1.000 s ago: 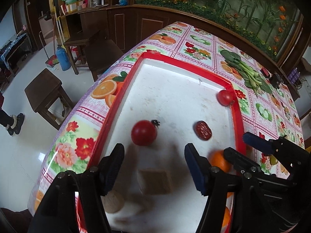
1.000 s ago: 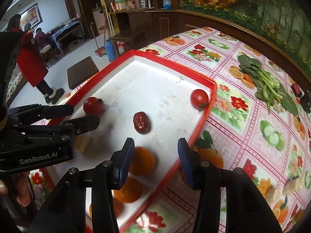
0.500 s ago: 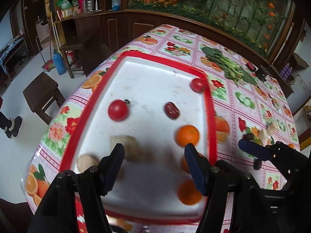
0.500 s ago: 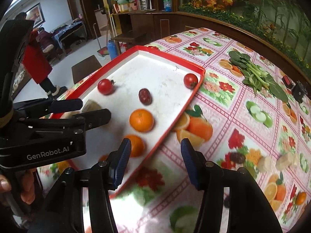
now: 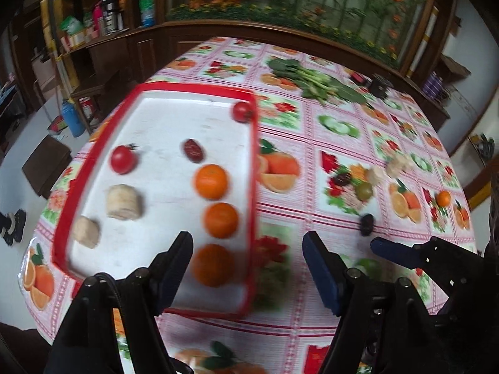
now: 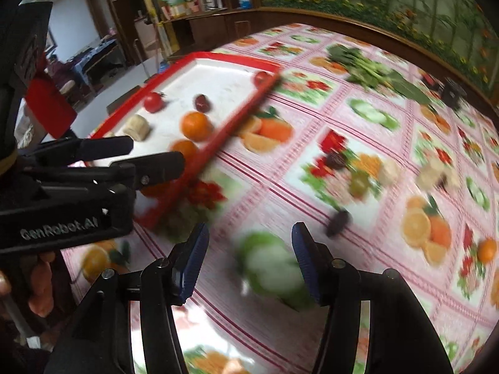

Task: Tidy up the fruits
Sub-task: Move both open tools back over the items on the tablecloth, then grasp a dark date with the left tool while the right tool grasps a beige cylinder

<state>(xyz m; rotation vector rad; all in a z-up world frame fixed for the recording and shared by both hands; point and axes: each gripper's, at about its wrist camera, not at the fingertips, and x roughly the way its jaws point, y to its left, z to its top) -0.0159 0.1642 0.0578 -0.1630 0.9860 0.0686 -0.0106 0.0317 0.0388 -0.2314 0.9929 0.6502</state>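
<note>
A red-rimmed white tray [image 5: 254, 168] [image 6: 237, 118] holds three oranges [image 5: 211, 181] in a column, two tomatoes [image 5: 123, 159], a red date [image 5: 193, 150] and two beige chunks [image 5: 124, 202]. Loose on the tablecloth lie a dark date [image 5: 365, 224] [image 6: 338, 222], a green fruit [image 5: 364, 190], pale chunks [image 5: 397, 165] and a small orange [image 5: 443, 198] [image 6: 487, 249]. My left gripper [image 5: 248, 268] is open and empty above the tray's near right corner. My right gripper [image 6: 248, 263] is open and empty over the tablecloth, to the right of the tray.
A bunch of leafy greens [image 5: 312, 78] and a small dark object [image 5: 379, 85] lie at the table's far side. The tablecloth carries printed fruit pictures. Wooden stools [image 5: 46, 162] and a blue bottle [image 5: 71, 118] stand on the floor left of the table.
Both grippers have pulled back and swung right, away from the tray. More of the tablecloth and the loose fruit on the right has come into view. Both stay open.
</note>
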